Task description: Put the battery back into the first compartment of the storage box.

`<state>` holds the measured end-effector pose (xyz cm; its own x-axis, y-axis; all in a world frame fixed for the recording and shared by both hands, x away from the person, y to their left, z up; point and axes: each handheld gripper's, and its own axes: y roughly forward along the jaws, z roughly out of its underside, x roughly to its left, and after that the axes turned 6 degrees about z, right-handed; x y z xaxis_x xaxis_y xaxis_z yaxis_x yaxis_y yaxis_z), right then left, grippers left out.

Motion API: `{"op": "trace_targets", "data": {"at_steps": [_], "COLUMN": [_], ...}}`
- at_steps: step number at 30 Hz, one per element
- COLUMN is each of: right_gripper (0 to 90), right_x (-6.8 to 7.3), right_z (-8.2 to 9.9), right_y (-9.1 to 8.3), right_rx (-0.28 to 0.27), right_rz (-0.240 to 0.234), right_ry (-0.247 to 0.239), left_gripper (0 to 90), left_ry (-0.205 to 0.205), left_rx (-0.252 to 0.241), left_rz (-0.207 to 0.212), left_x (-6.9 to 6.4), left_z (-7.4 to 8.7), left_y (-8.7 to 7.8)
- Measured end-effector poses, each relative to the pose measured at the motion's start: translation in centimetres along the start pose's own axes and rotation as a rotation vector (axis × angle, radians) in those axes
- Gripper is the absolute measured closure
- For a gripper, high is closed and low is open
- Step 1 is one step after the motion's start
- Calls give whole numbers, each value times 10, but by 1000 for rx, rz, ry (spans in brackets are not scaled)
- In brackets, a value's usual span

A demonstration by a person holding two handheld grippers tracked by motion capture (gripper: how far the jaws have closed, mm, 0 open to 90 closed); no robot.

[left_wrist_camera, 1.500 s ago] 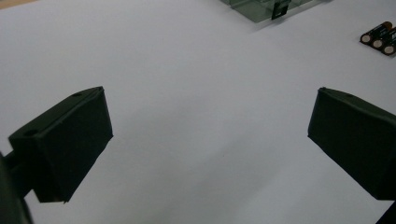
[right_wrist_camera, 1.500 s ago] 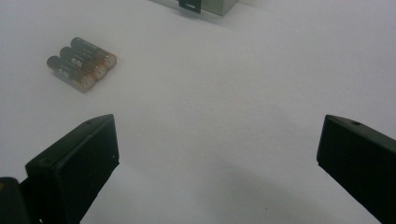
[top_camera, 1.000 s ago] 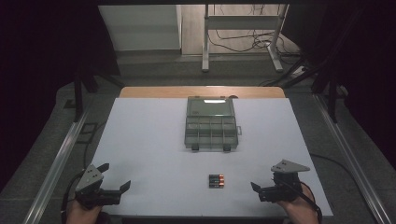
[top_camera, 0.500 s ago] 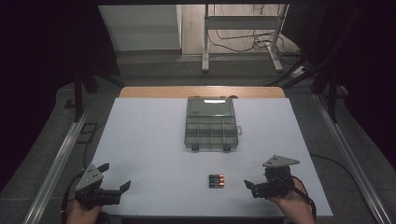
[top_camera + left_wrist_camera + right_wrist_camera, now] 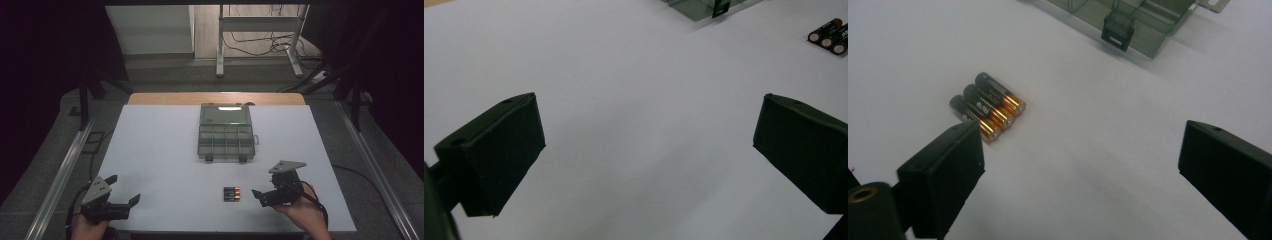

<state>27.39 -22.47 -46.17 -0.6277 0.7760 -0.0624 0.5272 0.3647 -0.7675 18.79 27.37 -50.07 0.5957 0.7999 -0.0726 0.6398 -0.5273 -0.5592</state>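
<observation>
Three black-and-orange batteries lie side by side on the white table top, near its front edge. My right gripper hovers just right of them, pointing left. In the right gripper view the batteries lie ahead of the left jaw; the right gripper is open, its jaws have just closed a little, and nothing is between them. A grey compartment box stands open at the table's middle, lid tilted back. At the front left corner my left gripper is open over bare table, the batteries far off.
The box's front latch faces the right gripper. Metal rails run along both sides of the table. A wooden edge shows behind the white top. Beyond it is dark floor with cables and a stand's legs.
The right gripper has moved left and a little forward, from the table's right side to just beside the batteries. The left gripper has stayed still.
</observation>
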Motion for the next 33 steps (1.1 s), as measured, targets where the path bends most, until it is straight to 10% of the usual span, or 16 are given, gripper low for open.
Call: {"op": "trace_targets", "data": {"at_steps": [33], "right_gripper": [540], "right_x": [33], "right_z": [-48], "right_y": [54], "right_rx": [181], "right_rz": [-136], "right_ry": [-243], "left_gripper": [13], "left_ry": [29], "left_rx": [11], "left_rz": [0], "left_x": [-3], "left_z": [-1], "left_y": [2]}}
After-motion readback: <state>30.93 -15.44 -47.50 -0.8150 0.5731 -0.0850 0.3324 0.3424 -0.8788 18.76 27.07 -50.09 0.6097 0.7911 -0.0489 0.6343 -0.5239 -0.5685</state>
